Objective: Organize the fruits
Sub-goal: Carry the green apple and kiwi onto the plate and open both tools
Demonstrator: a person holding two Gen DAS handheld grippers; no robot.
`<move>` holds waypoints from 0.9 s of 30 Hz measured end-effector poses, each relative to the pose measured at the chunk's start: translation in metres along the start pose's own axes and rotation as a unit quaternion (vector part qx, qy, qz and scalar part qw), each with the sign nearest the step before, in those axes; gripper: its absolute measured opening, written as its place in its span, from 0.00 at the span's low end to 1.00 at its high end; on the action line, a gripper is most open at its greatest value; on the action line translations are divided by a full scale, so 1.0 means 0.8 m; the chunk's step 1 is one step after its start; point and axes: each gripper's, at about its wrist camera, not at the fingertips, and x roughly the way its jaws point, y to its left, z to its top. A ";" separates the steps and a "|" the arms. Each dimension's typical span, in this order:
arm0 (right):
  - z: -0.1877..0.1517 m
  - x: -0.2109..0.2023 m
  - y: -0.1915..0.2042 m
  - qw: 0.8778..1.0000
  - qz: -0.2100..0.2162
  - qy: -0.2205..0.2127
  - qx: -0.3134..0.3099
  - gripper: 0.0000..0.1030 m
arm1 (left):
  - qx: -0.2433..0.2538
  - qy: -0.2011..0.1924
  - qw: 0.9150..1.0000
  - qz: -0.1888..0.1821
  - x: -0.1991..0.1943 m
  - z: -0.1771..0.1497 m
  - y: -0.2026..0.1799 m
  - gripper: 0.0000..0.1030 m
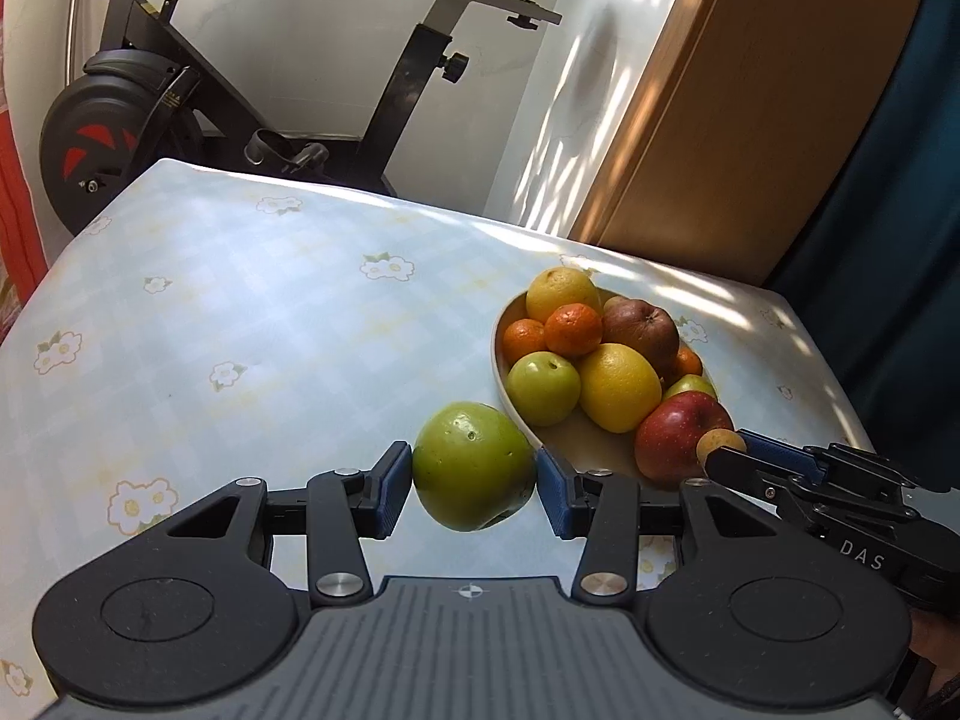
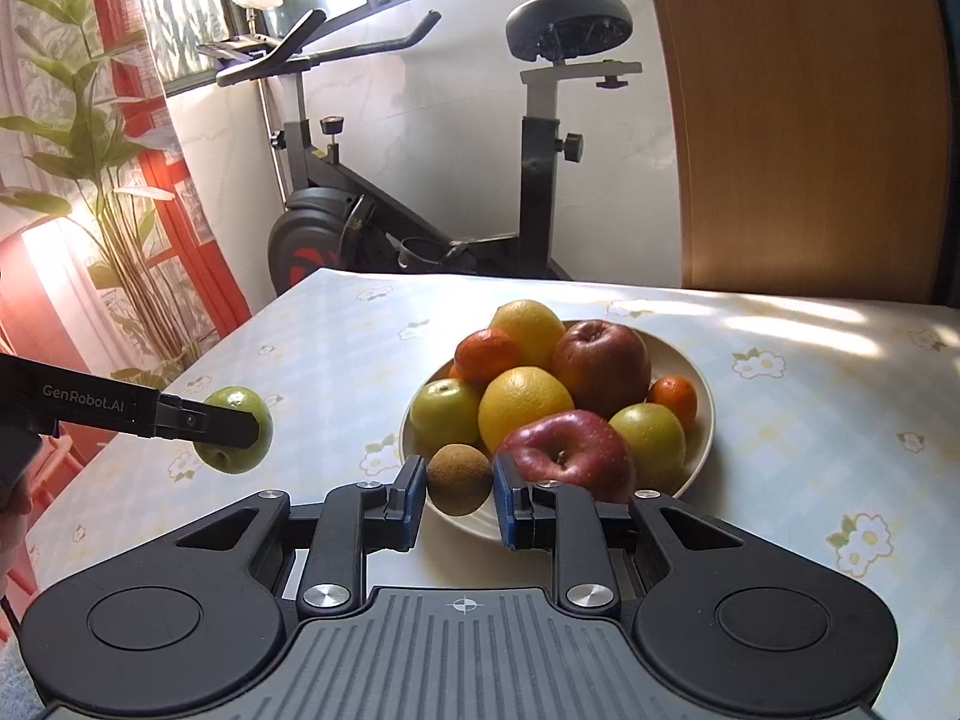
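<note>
Green apple [image 1: 473, 467] clamped in left gripper [image 1: 474, 483] (raised), kiwi [image 2: 459, 478] in right gripper [image 2: 459, 498]

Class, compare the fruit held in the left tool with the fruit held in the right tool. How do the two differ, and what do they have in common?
The green apple in the left tool is smooth, glossy and green; the kiwi in the right tool is dull, fuzzy and brown. The green apple is clearly the larger. The kiwi sits at the near rim of the bowl; the green apple is held off to the bowl's left. Both are gripped between blue pads, outside the pile.
</note>
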 end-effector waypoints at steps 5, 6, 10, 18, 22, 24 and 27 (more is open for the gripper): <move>0.028 -0.009 -0.034 1.000 -0.026 -0.015 -0.005 0.21 | 0.033 -0.020 0.999 -0.014 0.005 0.036 -0.029 0.47; 0.033 -0.009 -0.043 0.999 -0.032 -0.017 -0.005 0.21 | 0.042 -0.021 0.999 -0.018 0.009 0.041 -0.037 0.47; 0.043 -0.002 -0.067 0.999 -0.042 -0.013 -0.005 0.22 | 0.070 -0.002 0.997 -0.030 0.040 0.044 -0.060 0.47; 0.045 0.027 -0.084 1.000 -0.027 0.008 -0.010 0.21 | 0.081 0.055 0.994 -0.039 0.092 0.014 -0.072 0.47; 0.048 0.043 -0.087 1.000 -0.014 0.018 -0.005 0.22 | 0.086 0.066 0.993 -0.043 0.106 0.012 -0.073 0.47; 0.049 0.050 -0.087 1.000 -0.009 0.022 -0.005 0.22 | 0.085 0.069 0.993 -0.044 0.112 0.011 -0.072 0.47; 0.052 0.061 -0.086 1.000 0.001 0.029 -0.003 0.21 | 0.080 0.073 0.993 -0.049 0.118 0.012 -0.070 0.47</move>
